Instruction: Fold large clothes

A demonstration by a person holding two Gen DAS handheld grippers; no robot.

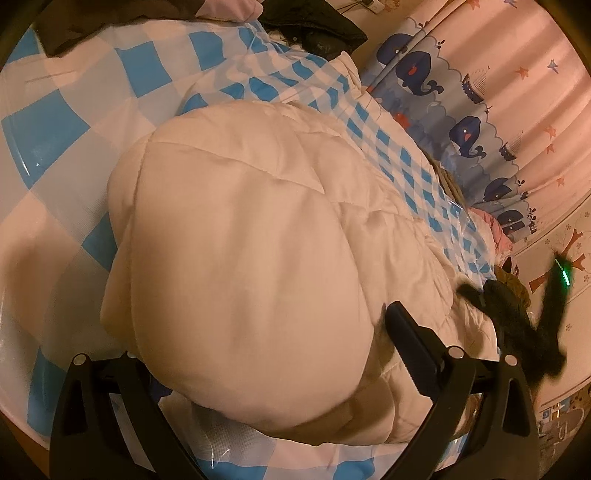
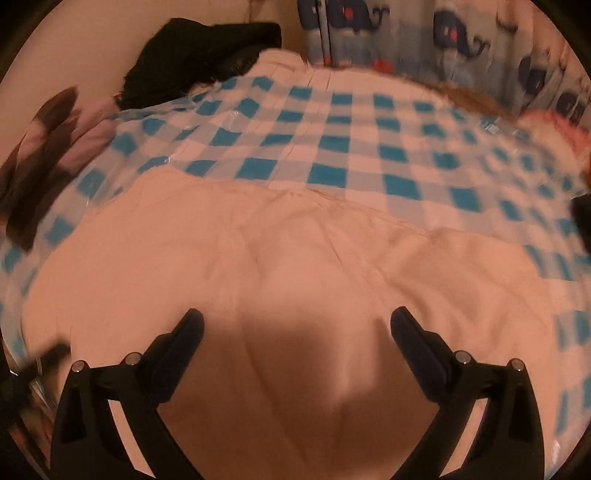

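A cream quilted puffer jacket [image 1: 251, 240] lies bunched on a blue-and-white checked plastic cover [image 1: 55, 122]. My left gripper [image 1: 295, 317] is low against its near end, jaws wide apart. The right finger [image 1: 410, 339] shows, while a bulge of jacket covers the left finger. In the right wrist view, which is blurred by motion, the same jacket [image 2: 295, 266] spreads below my right gripper [image 2: 297, 321]. That gripper is open and hovers over the fabric, holding nothing. A dark blurred shape with a green light [image 1: 524, 317] at the jacket's right edge looks like the right gripper.
A black garment [image 1: 314, 29] [image 2: 207, 48] lies at the far end of the cover. A whale-print curtain [image 1: 461, 129] [image 2: 443, 33] hangs along the far side. Pink clothing [image 1: 498, 229] sits by the curtain, and a brown and pink garment [image 2: 48, 147] lies at the left.
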